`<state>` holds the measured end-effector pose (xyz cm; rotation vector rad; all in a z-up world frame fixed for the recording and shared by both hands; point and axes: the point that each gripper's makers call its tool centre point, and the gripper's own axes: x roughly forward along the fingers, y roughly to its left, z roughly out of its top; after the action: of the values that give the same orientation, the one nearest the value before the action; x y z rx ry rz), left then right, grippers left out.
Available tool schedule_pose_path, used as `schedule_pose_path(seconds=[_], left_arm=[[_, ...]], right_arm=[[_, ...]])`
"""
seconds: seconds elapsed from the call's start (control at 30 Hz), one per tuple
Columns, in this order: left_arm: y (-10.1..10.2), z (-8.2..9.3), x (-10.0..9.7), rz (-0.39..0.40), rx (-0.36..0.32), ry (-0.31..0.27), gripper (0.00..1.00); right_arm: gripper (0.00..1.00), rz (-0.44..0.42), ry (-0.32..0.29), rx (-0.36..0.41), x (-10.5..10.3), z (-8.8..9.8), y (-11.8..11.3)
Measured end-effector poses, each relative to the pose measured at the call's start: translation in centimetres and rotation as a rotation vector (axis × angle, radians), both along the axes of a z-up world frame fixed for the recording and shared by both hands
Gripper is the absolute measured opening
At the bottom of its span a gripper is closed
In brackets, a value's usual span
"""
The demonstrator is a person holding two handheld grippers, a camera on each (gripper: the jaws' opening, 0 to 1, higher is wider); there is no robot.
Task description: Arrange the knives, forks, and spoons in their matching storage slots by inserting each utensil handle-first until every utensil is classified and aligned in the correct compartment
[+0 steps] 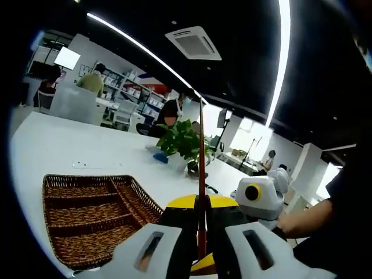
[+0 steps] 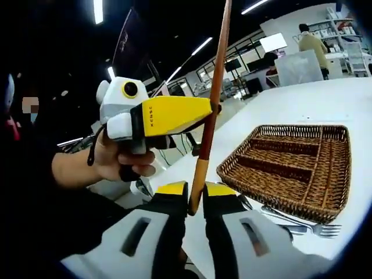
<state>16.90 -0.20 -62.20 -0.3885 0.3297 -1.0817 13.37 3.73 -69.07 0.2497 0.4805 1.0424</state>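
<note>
- While you hold both grippers raised above the white desk [image 1: 70, 145], each one is clamped on the same long, thin brown utensil handle [image 2: 213, 99].
- Left gripper [image 1: 201, 241]: jaws drawn in on the handle, which rises straight up between them in the left gripper view; its upper part reads reddish-brown against the ceiling.
- Right gripper [image 2: 195, 204]: jaws closed on the lower, lighter orange end of the handle in the right gripper view. From there the handle runs up past the yellow nose of the left gripper, which comes in from the left with your hand [image 2: 119, 157] wrapped around its grip.
- You cannot tell from either view which kind of utensil this is; its working end is out of sight.
- Wicker tray [image 1: 87, 215]: sits on the desk, lower left in the left gripper view, at the right in the right gripper view. Long parallel slots plus one cross compartment at its end; no utensil visible in any slot.
- Fork [image 2: 317, 228]: metal, lying flat on the desk just beside the tray's near edge, tines pointing right. More metal utensils lie beside it, partly hidden by the right gripper.
- Potted green plant [image 1: 183, 142]: stands farther back on the desk, well apart from the tray.
</note>
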Motion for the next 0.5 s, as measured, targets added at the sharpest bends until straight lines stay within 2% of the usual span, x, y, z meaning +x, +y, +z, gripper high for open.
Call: schedule_pose_path(seconds=[0.17,0.5], left_arm=[[0.4,-0.5,-0.1,-0.002,0.019,0.006,0.03],[0.7,-0.5,-0.3,-0.010,0.015,0.007,0.04]], right_arm=[[0.06,-0.020,0.011,0.014,0.2,0.4,-1.0],[0.05,-0.019,0.013,-0.043,-0.1,0.2,-1.5]])
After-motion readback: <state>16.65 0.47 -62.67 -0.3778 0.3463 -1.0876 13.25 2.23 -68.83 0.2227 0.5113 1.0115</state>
